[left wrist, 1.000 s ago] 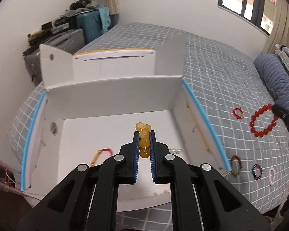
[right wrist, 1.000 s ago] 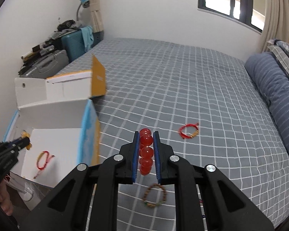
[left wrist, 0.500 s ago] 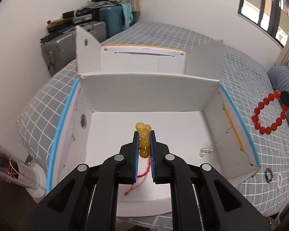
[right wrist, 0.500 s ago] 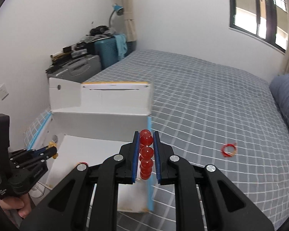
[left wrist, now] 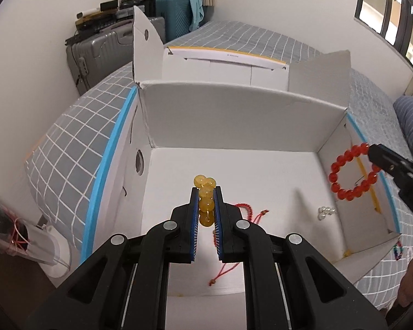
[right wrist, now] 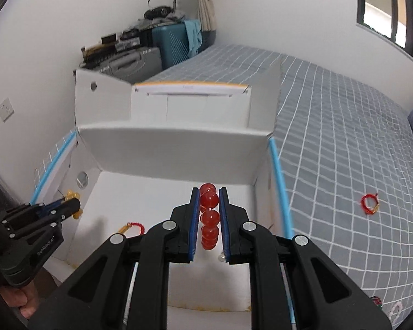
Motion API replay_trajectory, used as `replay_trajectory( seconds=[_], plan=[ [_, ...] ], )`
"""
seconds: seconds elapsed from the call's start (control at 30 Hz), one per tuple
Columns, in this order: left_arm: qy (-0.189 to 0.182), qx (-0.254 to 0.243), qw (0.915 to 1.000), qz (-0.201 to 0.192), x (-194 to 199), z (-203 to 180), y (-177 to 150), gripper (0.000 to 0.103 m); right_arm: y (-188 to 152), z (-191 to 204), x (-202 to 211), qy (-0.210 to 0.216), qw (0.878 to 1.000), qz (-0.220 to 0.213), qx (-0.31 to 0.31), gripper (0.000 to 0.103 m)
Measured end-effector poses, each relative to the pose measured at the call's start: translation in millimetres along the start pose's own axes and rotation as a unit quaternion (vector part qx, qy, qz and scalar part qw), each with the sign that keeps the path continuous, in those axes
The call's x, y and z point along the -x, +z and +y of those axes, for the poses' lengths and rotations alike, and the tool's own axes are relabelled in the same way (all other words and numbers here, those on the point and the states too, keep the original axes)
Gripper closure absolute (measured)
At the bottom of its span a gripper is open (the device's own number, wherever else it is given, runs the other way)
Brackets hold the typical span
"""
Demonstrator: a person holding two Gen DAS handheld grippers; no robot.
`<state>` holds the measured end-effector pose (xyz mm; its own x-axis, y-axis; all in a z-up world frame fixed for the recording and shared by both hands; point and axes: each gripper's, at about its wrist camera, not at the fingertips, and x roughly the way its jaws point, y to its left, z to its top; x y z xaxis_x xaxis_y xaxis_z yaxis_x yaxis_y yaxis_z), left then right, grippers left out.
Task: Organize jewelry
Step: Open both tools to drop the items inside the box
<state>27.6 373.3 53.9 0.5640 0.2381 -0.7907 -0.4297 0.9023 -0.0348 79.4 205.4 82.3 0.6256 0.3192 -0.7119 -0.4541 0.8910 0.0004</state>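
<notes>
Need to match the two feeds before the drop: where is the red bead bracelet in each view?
Left wrist: red bead bracelet hangs at right, from the right gripper.
Right wrist: centre, clamped between that gripper's pads.
Shared landmark: the white box, beneath both.

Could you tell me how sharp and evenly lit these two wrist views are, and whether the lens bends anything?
Left wrist view: sharp, soft even light, faint shadows on the box floor; the fisheye bows the bed grid. Right wrist view: the box walls look slightly smeared, the window is blown out bright, and dark corners frame both.
</notes>
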Motion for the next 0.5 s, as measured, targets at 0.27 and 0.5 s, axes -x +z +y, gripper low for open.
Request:
replay_trajectory(
  seconds=[0.27,0.5],
  plan=[
    [0.001,0.007,0.9998,0.019,-20.5,13.0,-1.7,0.093,-10.0,13.7,-29.0,0.0,0.999,0.038,0.009,0.09],
    [0.015,0.003,0.9997,0.019,-18.9,8.2,-1.4,0.086,-10.7,19.1,-27.7,-0.02,0.999,0.028,0.018,0.084]
  ],
)
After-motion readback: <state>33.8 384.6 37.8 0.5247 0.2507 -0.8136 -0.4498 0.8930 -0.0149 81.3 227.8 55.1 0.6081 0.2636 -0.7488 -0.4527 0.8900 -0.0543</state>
